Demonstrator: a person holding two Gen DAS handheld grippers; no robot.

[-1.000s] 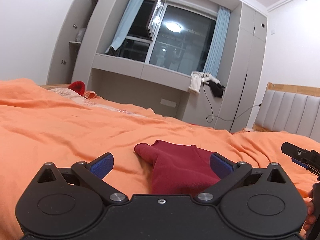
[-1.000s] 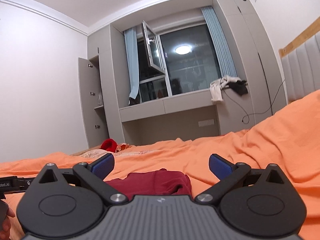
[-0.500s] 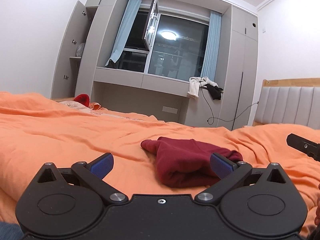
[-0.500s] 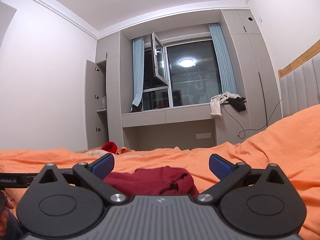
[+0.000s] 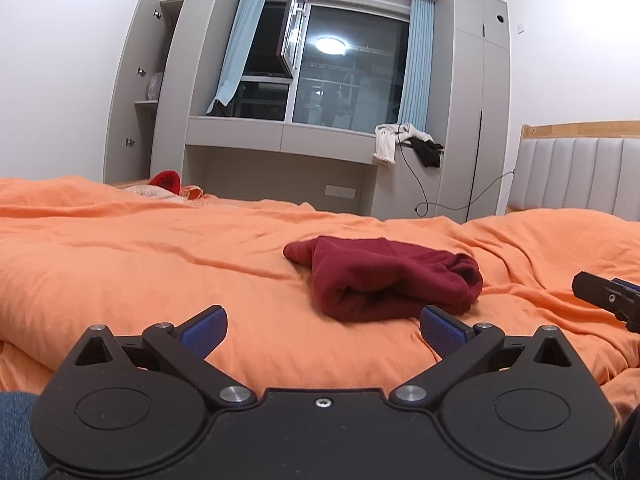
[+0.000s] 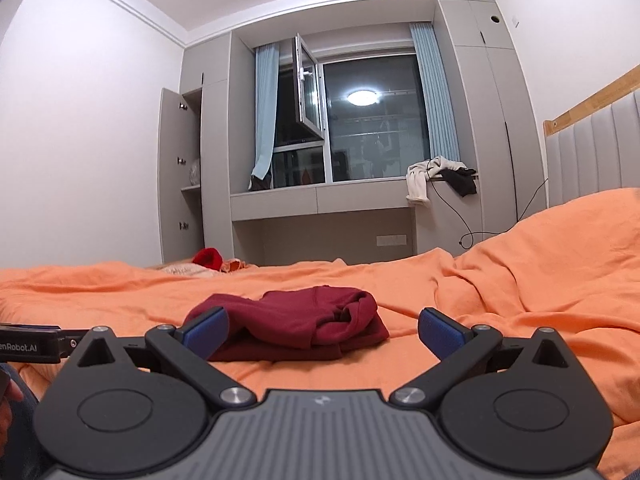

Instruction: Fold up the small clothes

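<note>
A dark red garment lies folded into a thick bundle on the orange bedcover. My left gripper is open, held back from the bundle's near edge, nothing between its blue pads. In the right wrist view the same garment sits just beyond my right gripper, which is also open and empty. The tip of the right gripper shows at the right edge of the left wrist view, and the left gripper's side shows at the left edge of the right wrist view.
A red item and patterned cloth lie at the bed's far edge. Grey cabinets with an open door and a window ledge holding white and black clothes line the far wall. A padded headboard rises on the right.
Both grippers have drawn back and lifted away from the red garment, which now lies free on the bed farther from the fingers. The garment itself has not moved.
</note>
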